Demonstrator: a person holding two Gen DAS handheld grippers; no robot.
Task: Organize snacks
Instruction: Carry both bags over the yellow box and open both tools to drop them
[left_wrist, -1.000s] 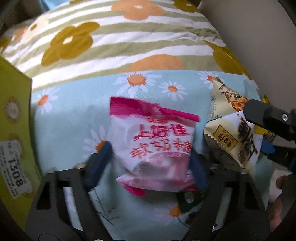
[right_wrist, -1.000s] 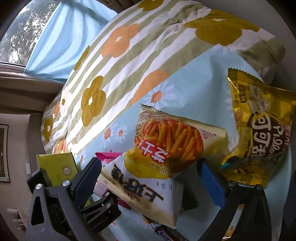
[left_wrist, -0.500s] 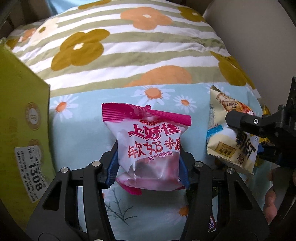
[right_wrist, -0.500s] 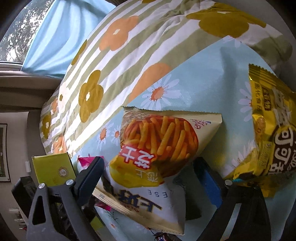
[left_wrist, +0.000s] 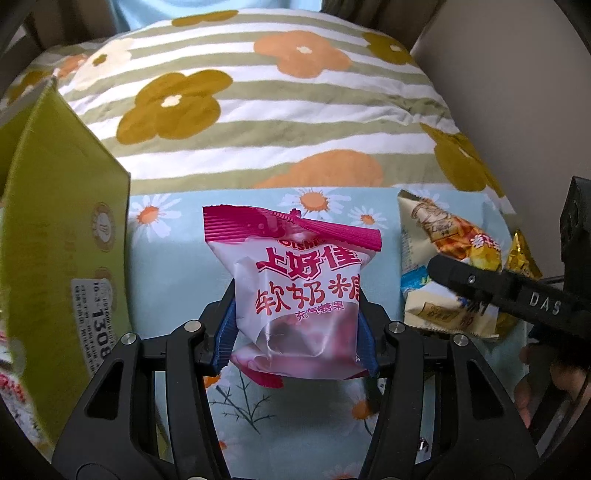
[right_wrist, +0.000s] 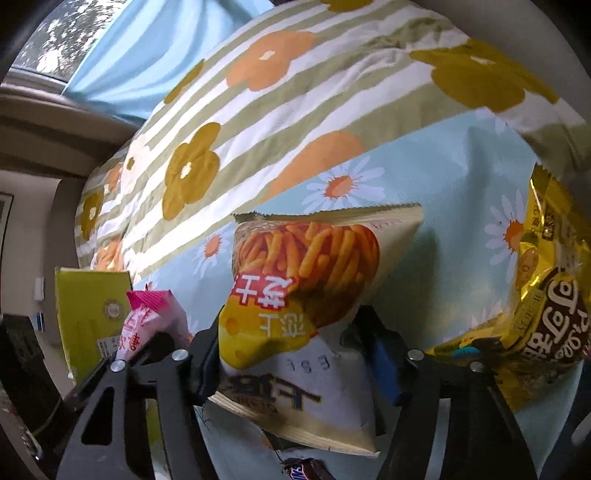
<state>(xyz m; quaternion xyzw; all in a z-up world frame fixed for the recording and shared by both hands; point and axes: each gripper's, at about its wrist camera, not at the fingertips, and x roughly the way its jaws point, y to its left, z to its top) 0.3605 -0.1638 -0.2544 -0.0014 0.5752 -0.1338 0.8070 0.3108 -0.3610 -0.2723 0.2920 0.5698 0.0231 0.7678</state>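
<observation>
A: Two bags are gripped at once, one in each gripper, over a bed spread with a striped, flowered quilt (left_wrist: 258, 122) and a pale blue daisy sheet (left_wrist: 173, 266).

B: Start with the biggest thing near them?

A: The yellow-green cardboard box (left_wrist: 55, 221), standing open at the left edge of the left wrist view. My guess is it is the destination, which would explain why the left gripper (left_wrist: 297, 332) holds its bag close beside it.

B: And the bags themselves?

A: Largest is the cheese-stick bag (right_wrist: 306, 295), cream with a picture of orange sticks and a yellow cheese wedge, printed upside down to the camera. The right gripper (right_wrist: 295, 362) has just been closing, and its jaws now pinch the bag's lower half, creasing the film. A crinkled gold snack bag (right_wrist: 546, 295) lies just beside it on the sheet.

B: The pink one?

A: Smaller: the pink candy bag (left_wrist: 299, 295), magenta crimped top, red lettering, clear window low down showing pink pieces. The left jaws press on both its sides and hold it upright and puffy, apparently clear of the sheet.

B: Anything smaller?

A: A dark candy bar (right_wrist: 303, 469) lies on the sheet at the bottom edge, untouched.
</observation>
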